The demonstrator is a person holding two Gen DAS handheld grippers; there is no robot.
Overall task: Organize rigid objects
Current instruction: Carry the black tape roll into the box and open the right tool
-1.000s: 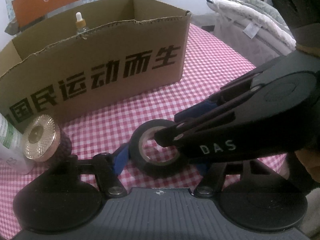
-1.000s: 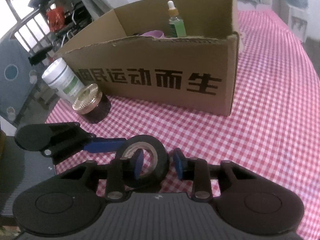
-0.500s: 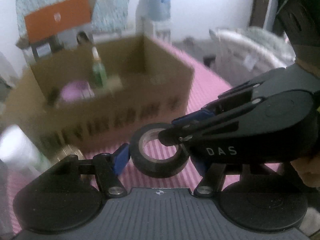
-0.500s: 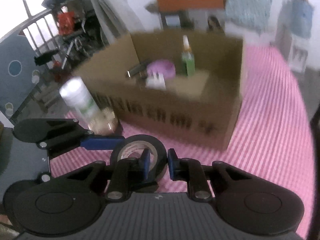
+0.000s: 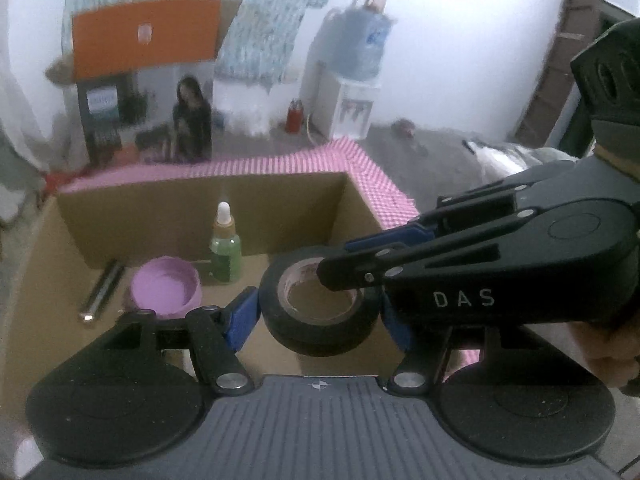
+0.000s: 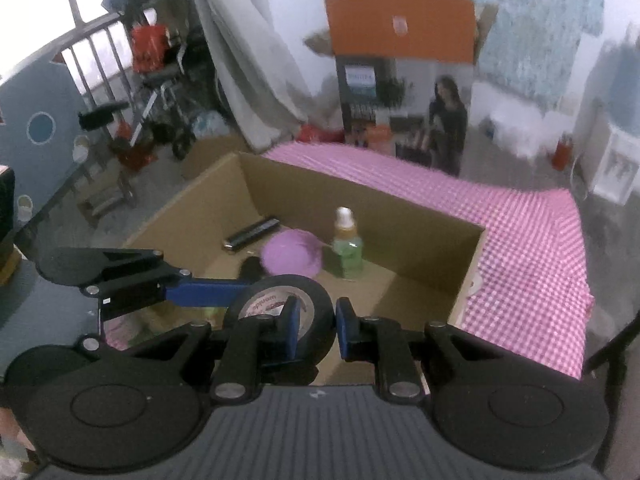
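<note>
Above the open cardboard box (image 5: pixel 360 208), a black tape roll (image 5: pixel 320 320) is held in the air by both grippers. The left gripper (image 5: pixel 320 316) is set half wide, its 2 blue pads against the outer sides of the roll. The right gripper (image 6: pixel 314 326) is closed narrow on the wall of the roll, 1 finger inside the hole. On the box floor, a green dropper bottle (image 6: pixel 347 250) is seen upright beside a purple lid (image 6: pixel 292 258), near the far wall. The box stands on a pink checked tablecloth (image 6: pixel 532 248).
</note>
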